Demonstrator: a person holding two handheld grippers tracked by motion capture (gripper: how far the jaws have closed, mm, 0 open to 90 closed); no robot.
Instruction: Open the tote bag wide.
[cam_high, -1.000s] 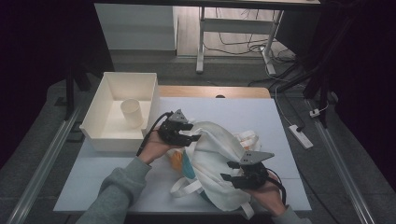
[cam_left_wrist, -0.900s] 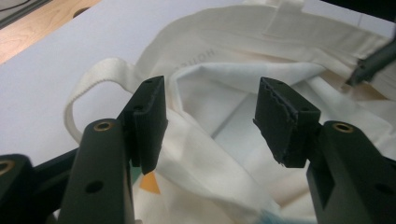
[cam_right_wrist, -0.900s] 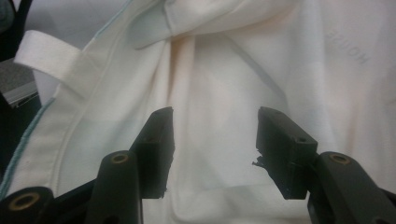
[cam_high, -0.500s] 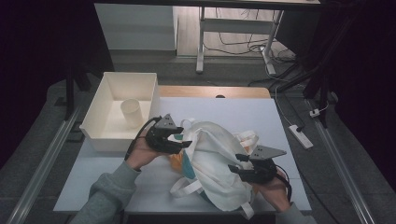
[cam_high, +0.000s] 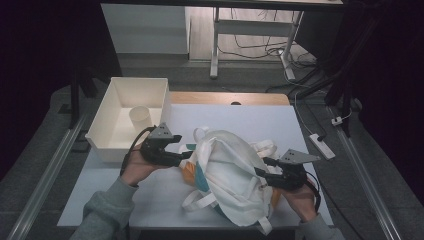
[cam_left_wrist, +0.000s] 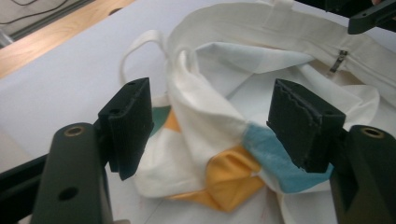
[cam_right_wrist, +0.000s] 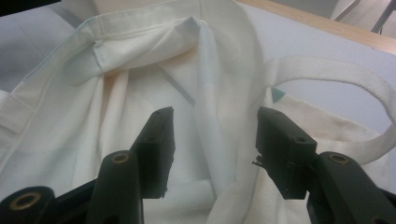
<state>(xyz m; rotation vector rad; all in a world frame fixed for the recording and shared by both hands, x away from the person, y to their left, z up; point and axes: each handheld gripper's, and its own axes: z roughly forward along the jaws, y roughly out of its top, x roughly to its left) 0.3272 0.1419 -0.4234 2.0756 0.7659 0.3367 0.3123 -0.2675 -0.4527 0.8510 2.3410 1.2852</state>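
**Working a crumpled tote bag between two hand-held grippers**

Spreading under everything is the white table (cam_high: 300, 125), and on it, between the two tools, lies the cream tote bag (cam_high: 230, 170), bunched up with its handles splayed and patches of orange and blue cloth showing at its folds.

Up and away from the left gripper, just past its back end, stands the white bin (cam_high: 107, 145), with a pale cup (cam_high: 140, 117) inside it.

The left gripper (cam_high: 186, 155) sits at the bag's left edge. Its jaws have just been opening; in the left gripper view (cam_left_wrist: 219, 126) they stand wide apart, with a fold of the bag rising in the gap between them, orange and blue cloth just below it, and neither pad pressing on the fabric.

The right gripper (cam_high: 261, 172) lies on the bag's opposite side, pointing into its cream cloth. In the right gripper view (cam_right_wrist: 215, 144) its jaws are also parted, with a ridge of fabric standing between them and a handle strap (cam_right_wrist: 327, 70) curving off beyond the right-hand jaw. Neither pad bears on the cloth.
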